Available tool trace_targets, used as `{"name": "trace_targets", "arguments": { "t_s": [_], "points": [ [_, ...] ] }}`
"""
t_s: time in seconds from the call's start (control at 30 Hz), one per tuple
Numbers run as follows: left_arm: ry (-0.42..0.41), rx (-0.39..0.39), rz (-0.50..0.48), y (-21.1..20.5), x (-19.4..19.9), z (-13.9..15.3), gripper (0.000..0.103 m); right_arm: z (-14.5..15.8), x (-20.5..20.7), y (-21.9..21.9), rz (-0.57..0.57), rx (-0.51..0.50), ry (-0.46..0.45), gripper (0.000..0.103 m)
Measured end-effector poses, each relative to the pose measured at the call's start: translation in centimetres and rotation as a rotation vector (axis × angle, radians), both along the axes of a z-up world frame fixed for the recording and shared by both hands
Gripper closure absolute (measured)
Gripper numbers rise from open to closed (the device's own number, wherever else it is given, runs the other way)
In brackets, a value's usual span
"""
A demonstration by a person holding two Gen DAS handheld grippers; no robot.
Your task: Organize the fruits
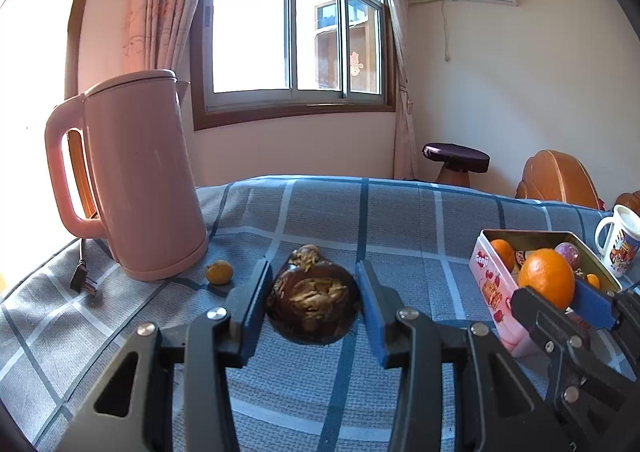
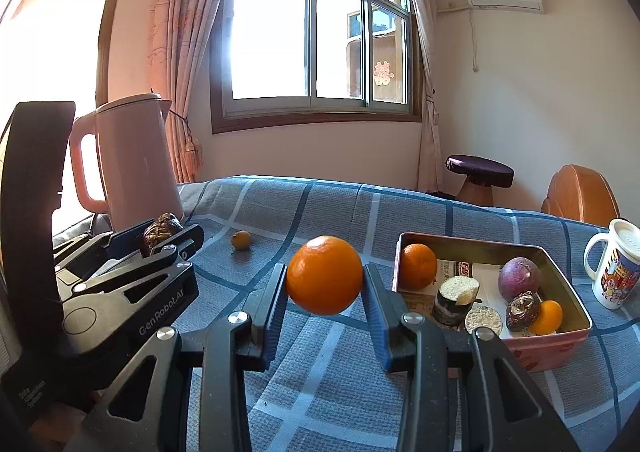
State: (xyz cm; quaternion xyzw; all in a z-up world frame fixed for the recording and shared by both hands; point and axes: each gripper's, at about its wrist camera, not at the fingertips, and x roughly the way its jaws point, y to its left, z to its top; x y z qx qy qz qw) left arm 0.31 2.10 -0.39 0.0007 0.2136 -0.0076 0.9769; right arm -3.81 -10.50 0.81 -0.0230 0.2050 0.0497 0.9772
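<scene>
In the lower middle of the left wrist view, the left gripper [image 1: 314,292] is clamping a dark brown, wrinkled fruit [image 1: 314,306] between its blue pads, the jaws standing only as far apart as the fruit is wide, and the fruit is hanging above the blue checked cloth [image 1: 400,219]. A small orange fruit [image 1: 219,272] is lying on the cloth just left of that gripper, near the foot of the pink kettle [image 1: 140,179] that is filling the left of the frame. In the centre of the right wrist view, the right gripper [image 2: 325,284] is pinching a large orange [image 2: 325,274] from both sides, holding it clear of the cloth. To its right, the open tin box [image 2: 496,248] is sitting on the cloth, holding another orange [image 2: 418,266], a purple round fruit [image 2: 519,279], a second dark wrinkled fruit [image 2: 523,310], a small orange fruit and two cut pieces with pale faces. A white printed mug [image 2: 614,268] is standing at the right edge, just beyond the box.
</scene>
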Motion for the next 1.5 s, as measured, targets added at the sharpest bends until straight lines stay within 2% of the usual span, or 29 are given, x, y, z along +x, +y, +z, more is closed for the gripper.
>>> {"name": "trace_targets", "arguments": {
  "t_s": [1.0,1.2,1.5],
  "points": [
    [0.015,0.037,-0.09,-6.9,-1.4,0.1,0.058,0.5,-2.3,-6.8,-0.064,-0.048,-0.031,0.064],
    [0.011,0.052,-0.125,-8.5,-1.8,0.1,0.058,0.6,-2.7,-9.2,-0.102,-0.061,-0.037,0.064],
    [0.027,0.039,-0.177,-10.8,-2.0,0.2,0.058,1.1,-2.8,-13.9,-0.202,-0.029,-0.047,0.064]
  ]
}}
